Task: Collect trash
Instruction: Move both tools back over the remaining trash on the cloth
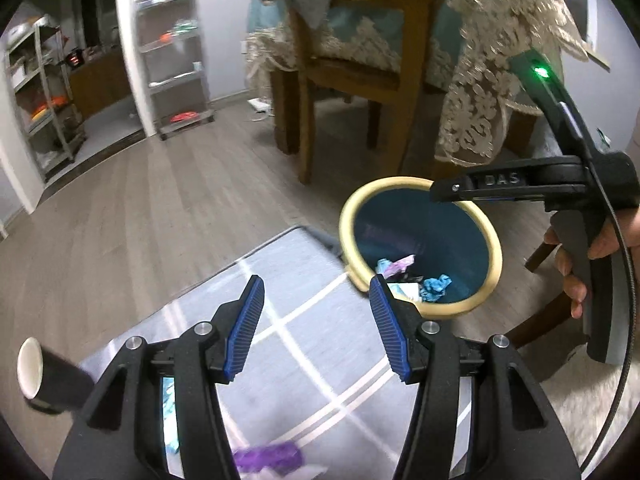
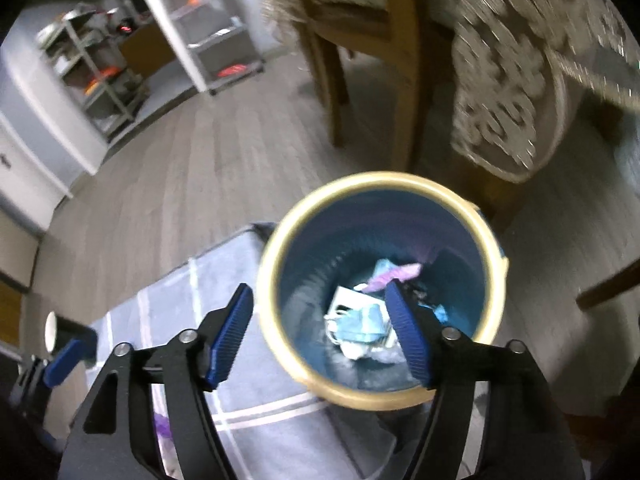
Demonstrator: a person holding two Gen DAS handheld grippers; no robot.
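Only leftward: purple scrap point(image 1: 267, 457) beneath parted left tool point(image 1: 316, 330).

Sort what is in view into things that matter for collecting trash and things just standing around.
For the job: trash bin with scraps inside; purple scrap on the rug; black paper cup.

Just around: grey rug; wooden chair; lace tablecloth; metal shelves.

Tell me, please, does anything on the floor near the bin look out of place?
Yes. A dark paper cup lies on its side at the edge of the grey rug, and a purple wrapper lies loose on the rug, while other trash is already inside the bin.
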